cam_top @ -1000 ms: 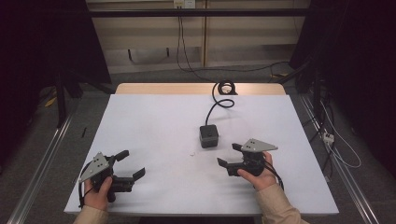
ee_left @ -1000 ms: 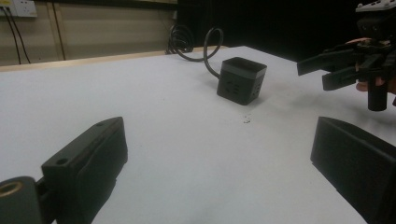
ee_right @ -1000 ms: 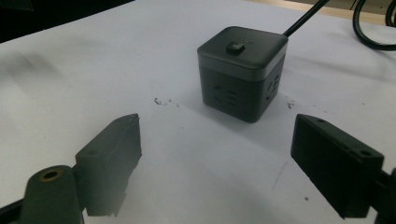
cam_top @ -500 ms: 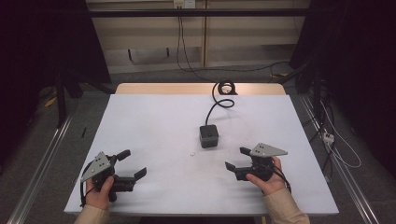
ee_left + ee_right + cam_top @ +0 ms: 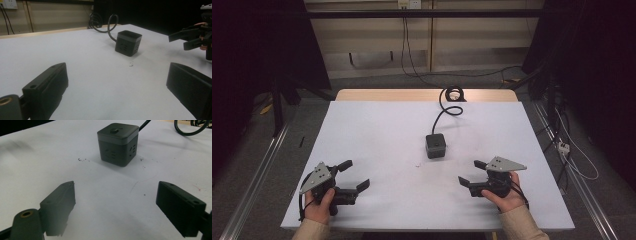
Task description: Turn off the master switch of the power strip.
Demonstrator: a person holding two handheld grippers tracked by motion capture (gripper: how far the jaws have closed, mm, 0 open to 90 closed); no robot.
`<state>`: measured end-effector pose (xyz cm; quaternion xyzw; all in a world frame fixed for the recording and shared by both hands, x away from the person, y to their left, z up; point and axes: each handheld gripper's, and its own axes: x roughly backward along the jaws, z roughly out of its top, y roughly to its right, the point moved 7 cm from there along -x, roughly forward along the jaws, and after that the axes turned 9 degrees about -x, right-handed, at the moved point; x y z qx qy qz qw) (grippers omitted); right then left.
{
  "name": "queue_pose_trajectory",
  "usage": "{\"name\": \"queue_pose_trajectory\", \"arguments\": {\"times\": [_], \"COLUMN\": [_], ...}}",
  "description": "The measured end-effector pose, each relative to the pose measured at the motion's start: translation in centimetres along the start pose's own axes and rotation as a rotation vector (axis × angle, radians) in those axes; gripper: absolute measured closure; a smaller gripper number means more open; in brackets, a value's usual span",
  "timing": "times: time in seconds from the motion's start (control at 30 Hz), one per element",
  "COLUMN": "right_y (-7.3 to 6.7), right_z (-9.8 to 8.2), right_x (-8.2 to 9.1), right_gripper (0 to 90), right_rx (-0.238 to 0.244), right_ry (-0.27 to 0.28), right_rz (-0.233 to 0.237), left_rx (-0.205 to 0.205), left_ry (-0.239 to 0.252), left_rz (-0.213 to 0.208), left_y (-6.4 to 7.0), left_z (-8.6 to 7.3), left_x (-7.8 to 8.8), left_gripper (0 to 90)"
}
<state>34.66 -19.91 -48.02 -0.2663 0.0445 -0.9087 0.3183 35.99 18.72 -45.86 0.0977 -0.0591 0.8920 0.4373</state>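
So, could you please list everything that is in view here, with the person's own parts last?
Table: one, white top, centre of the high view.
Socket cube: one, dark grey, middle of the table, apart from both grippers.
Cube's cable: one, black, coiled at the table's far edge.
Wall socket: one, white, back wall.
Left gripper: one, black, open, near left corner.
Right gripper: one, black, open, near right side.

White worktop (image 5: 377, 135), pale wood strip along its far edge. A dark cube socket block (image 5: 435, 145) sits on it, ahead of the right hand-held gripper (image 5: 470, 174) and well apart from the left hand-held gripper (image 5: 354, 175). Its black cable (image 5: 447, 106) coils away beyond both, and small dark specks (image 5: 417, 165) lie between the block and the left one.
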Motion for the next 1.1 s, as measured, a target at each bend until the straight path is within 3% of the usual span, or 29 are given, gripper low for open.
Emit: {"name": "queue_pose_trajectory", "arguments": {"times": [0.8, 1.1], "right_y": [2.1, 2.6], "right_z": [-1.4, -1.7], "right_x": [2.7, 3.0], "right_gripper": [15.7, 14.0], "right_rx": [-0.011, -0.010], "right_ry": [-0.003, -0.016], "right_rz": [-0.049, -0.071], "left_rx": [-0.006, -0.005], "left_ry": [-0.011, -0.012], "left_rz": [0.002, 0.004], "left_y": [0.0, 0.0], "left_z": [-0.1, -0.2], "left_x": [0.1, 0.1], "left_gripper": [3.6, 3.6]}}
